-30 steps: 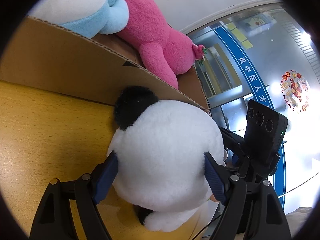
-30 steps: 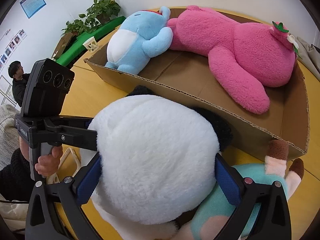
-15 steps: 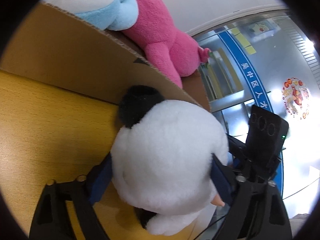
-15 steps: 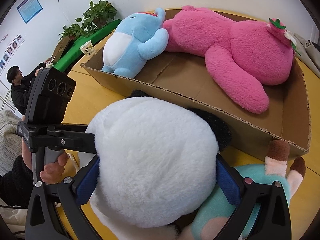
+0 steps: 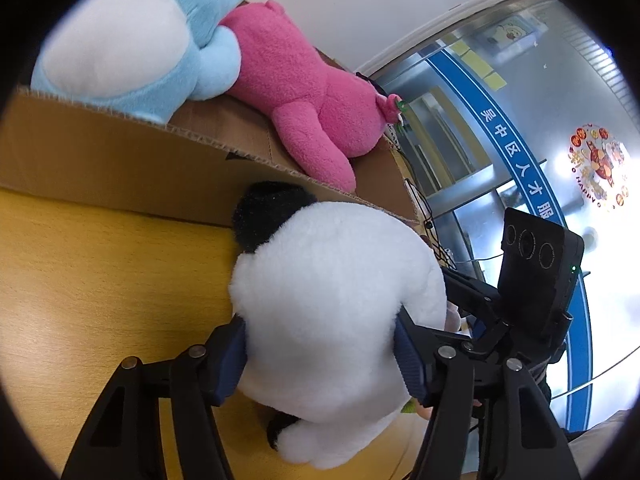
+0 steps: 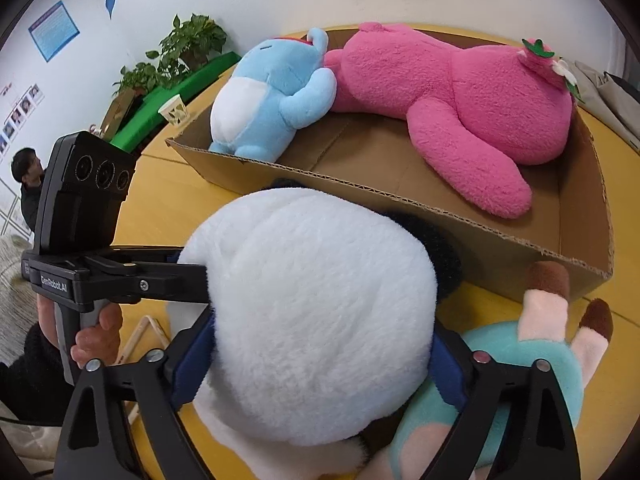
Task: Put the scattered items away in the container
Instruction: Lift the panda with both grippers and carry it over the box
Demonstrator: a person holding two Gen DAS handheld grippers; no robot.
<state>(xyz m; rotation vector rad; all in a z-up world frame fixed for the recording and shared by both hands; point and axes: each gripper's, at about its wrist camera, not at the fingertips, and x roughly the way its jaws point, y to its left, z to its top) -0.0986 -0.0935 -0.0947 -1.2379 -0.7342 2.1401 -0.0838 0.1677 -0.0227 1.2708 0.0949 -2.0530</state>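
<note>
A white plush panda with black ears (image 5: 332, 292) (image 6: 316, 320) is held by both grippers at once. My left gripper (image 5: 324, 356) is shut on its body from one side, and my right gripper (image 6: 316, 364) is shut on it from the other. The panda hangs just in front of the near wall of the open cardboard box (image 5: 120, 168) (image 6: 440, 216). Inside the box lie a blue plush (image 5: 132, 36) (image 6: 272, 100) and a pink plush (image 5: 304, 92) (image 6: 460, 108).
A teal plush with pink and brown limbs (image 6: 532, 372) lies on the yellow table (image 5: 100, 280) under the right gripper, beside the box. A paper cup (image 6: 175, 109) and green plants (image 6: 180, 52) stand beyond the box. A glass wall (image 5: 520, 120) is at the right.
Both grippers have lifted the panda a little; the box rim sits lower in both views and more of the box interior shows. The grip is unchanged.
</note>
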